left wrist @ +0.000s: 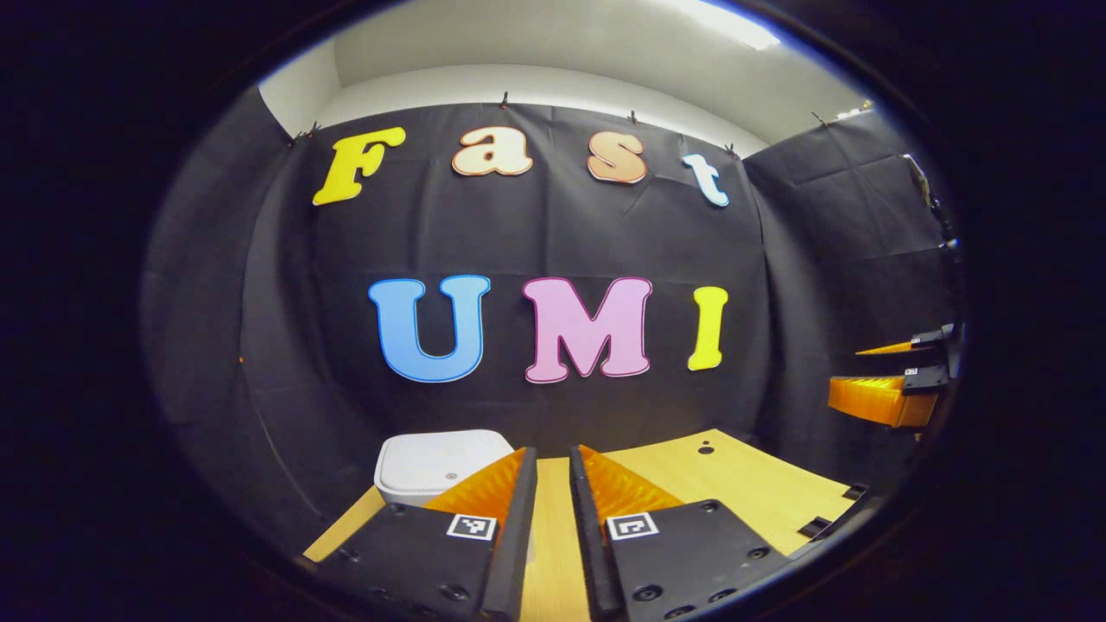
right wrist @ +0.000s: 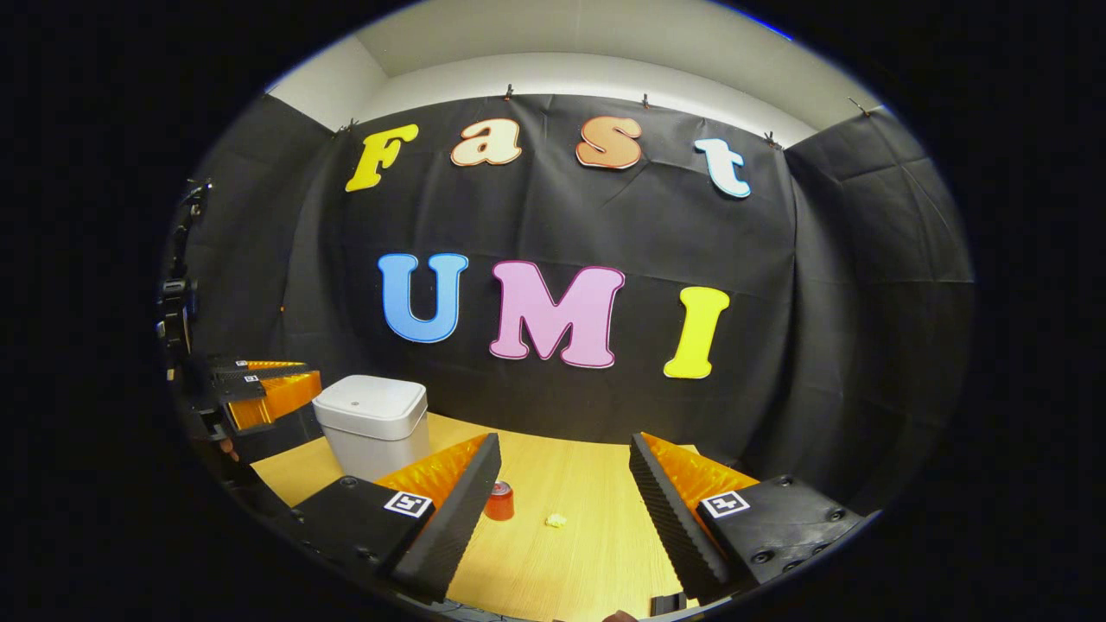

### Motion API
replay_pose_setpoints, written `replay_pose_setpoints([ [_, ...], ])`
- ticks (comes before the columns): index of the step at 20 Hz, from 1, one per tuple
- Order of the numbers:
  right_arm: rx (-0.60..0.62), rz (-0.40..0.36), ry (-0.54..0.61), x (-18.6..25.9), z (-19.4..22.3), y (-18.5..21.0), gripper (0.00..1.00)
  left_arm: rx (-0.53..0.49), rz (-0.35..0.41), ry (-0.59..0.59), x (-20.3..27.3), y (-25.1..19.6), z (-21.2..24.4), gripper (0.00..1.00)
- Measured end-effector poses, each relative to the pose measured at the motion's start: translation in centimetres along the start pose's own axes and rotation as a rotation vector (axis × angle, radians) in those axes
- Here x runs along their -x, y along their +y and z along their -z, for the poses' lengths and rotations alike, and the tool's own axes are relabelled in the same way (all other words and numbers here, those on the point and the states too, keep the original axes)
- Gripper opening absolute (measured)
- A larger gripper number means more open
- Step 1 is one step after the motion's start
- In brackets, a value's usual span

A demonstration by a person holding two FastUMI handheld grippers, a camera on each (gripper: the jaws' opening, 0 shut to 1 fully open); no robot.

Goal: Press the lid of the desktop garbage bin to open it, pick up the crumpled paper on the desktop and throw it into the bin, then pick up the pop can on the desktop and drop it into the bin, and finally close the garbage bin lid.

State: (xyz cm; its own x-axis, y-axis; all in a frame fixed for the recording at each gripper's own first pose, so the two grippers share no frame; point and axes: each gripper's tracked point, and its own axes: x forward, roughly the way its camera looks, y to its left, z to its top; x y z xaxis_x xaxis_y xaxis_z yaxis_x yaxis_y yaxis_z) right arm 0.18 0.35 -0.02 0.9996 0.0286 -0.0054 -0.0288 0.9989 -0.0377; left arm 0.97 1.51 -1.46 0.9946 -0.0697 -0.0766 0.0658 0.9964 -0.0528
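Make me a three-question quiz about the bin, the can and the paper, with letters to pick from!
1. Where is the pop can?
A on the bin
B on the wooden desktop
C in a hand-held gripper

2. What colour is the garbage bin?
A white
B green
C blue

3. How is the bin's lid?
A open
B missing
C closed

Answers:
1 B, it stands on the desktop beside the crumpled paper.
2 A, its body and lid look white.
3 C, the lid lies flat on top.
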Motion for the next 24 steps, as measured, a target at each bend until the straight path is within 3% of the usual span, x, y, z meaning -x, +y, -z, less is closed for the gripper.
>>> replay_pose_setpoints([
  [1,0.002,0.0,0.002,-0.1,0.0,0.0,0.96,0.02,0.012,-0.004,-0.2,0.2,-0.2,0.27],
  [2,0.004,0.001,0.003,0.0,0.1,0.0,0.96,0.036,0.015,-0.005,-0.3,0.8,-0.4,0.1],
  [3,0.006,0.004,0.005,0.0,0.1,-0.1,0.96,0.037,0.017,-0.004,-0.7,1.6,-0.6,0.07],
  [8,0.005,0.009,0.011,0.0,0.2,0.1,1.0,-0.033,-0.045,0.02,-5.8,7.7,-0.6,0.06],
  [9,0.01,0.009,0.01,0.0,0.2,0.0,0.96,-0.022,-0.049,0.058,-6.9,8.6,0.2,0.05],
  [15,0.03,0.008,0.012,-0.3,0.3,-0.4,0.96,0.036,-0.086,0.311,-14.0,14.1,6.9,0.06],
  [20,0.028,0.026,0.04,0.0,0.8,-0.8,0.97,0.071,-0.106,0.455,-16.7,15.9,11.6,0.06],
  [24,0.001,0.049,0.068,0.1,1.4,-0.8,0.97,0.026,-0.097,0.468,-17.5,16.1,12.4,0.06],
])
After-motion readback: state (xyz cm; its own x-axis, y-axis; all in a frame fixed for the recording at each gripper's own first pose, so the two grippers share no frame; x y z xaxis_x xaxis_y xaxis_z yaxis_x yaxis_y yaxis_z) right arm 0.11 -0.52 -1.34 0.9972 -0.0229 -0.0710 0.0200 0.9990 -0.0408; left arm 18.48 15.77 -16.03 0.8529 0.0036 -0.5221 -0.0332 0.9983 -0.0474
